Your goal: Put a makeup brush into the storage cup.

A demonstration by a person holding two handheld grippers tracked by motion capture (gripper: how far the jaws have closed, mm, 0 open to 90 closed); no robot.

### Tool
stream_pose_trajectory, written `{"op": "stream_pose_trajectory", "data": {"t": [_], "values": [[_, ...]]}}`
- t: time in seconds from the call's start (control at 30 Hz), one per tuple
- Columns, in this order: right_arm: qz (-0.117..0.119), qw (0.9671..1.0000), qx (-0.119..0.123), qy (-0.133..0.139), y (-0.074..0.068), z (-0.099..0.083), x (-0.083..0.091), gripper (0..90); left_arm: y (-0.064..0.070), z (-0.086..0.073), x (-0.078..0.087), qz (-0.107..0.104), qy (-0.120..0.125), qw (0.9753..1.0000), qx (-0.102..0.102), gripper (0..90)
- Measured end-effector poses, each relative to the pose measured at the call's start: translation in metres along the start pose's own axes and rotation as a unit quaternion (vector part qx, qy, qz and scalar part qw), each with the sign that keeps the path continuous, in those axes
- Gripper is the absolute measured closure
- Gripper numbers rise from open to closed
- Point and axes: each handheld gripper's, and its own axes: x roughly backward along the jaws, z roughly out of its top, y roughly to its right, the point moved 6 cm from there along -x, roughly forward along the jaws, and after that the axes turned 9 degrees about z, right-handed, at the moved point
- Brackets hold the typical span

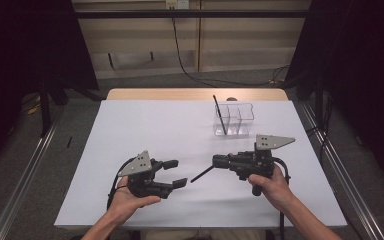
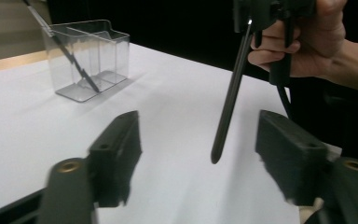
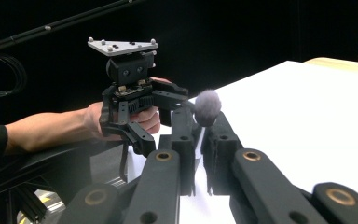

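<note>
The black pen (image 1: pixel 203 173) slants down from the closed right claw (image 1: pixel 219 161) above the white tabletop (image 1: pixel 155 125). Left claw view: the pen's tip hangs between the wide-open, empty left claw (image 2: pixel 200 140). Right claw view: jaws pinch its end (image 3: pixel 207 108).

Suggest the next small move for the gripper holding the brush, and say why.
Probably carry the brush toward the clear holder. The right gripper is shut on it above the table, the left gripper hangs open beside it, and one brush stands there already.
</note>
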Motion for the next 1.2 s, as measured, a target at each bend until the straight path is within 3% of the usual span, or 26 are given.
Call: {"op": "stream_pose_trajectory", "data": {"t": [0.3, 0.73, 0.97, 1.2], "values": [[-0.005, 1.0000, 0.002, 0.000, 0.000, 0.003, 0.003, 84.0, -0.004, 0.003, 0.006, 0.015, 0.008, 0.9998, 0.007, 13.5], [-0.015, 0.9999, 0.001, -0.004, 0.003, 0.005, 0.008, 84.0, -0.005, 0.001, 0.010, 0.020, -0.001, 0.9998, 0.010, 9.6], [-0.032, 0.9994, -0.001, -0.007, 0.008, 0.009, 0.015, 84.0, -0.013, 0.000, 0.024, 0.044, 0.001, 0.9990, 0.003, 6.1], [-0.044, 0.9990, 0.002, -0.008, 0.012, 0.014, 0.019, 84.0, -0.020, -0.010, 0.036, 0.058, -0.012, 0.9981, 0.019, 3.9]]}}
